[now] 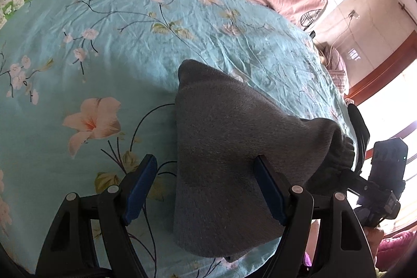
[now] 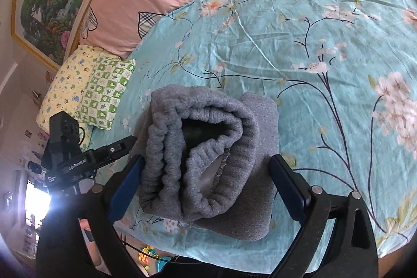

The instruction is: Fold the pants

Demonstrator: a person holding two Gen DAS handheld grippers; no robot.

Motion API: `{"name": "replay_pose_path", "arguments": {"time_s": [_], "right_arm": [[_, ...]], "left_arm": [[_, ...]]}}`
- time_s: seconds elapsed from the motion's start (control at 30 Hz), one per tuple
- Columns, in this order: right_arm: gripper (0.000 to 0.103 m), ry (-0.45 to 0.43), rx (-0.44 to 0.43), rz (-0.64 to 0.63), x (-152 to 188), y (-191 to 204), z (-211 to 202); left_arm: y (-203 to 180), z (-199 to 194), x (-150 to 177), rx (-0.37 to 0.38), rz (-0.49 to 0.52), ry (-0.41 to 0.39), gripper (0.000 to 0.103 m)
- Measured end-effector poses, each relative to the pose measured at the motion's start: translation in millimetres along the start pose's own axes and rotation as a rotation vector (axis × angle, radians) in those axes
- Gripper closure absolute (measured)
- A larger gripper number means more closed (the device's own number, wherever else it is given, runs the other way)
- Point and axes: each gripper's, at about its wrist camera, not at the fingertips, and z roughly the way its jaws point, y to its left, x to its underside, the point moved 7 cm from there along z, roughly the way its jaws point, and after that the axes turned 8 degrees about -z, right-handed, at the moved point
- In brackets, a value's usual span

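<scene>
Bed sheet carries the grey pants, already bundled near the front edge, elastic waistband facing the right gripper. Both tools wide apart, gripping nothing, straddling the bundle from opposite ends: left gripper over the smooth folded end. Long axis runs gripper to gripper; neither clearly nearer.

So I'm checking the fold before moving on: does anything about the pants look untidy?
Yes. The pants lie folded on the bedsheet, but the waistband gapes open on top instead of lying flat.
</scene>
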Motion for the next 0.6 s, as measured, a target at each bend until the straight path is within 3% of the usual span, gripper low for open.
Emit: {"name": "replay_pose_path", "arguments": {"time_s": [0.3,0.47,0.6], "right_arm": [[0.008,0.029,-0.084,0.065,4.6,-23.1,10.1],[0.020,0.044,-0.144,0.070,6.5,-27.5,15.3],[0.024,0.048,-0.165,0.045,5.0,-24.6,17.7]], "left_arm": [[5.4,22.2,2.4,0.018,-0.018,0.051,0.026],[11.7,35.0,3.0,0.040,-0.058,0.079,0.026],[8.5,40.3,1.8,0.045,-0.057,0.078,0.032]]}}
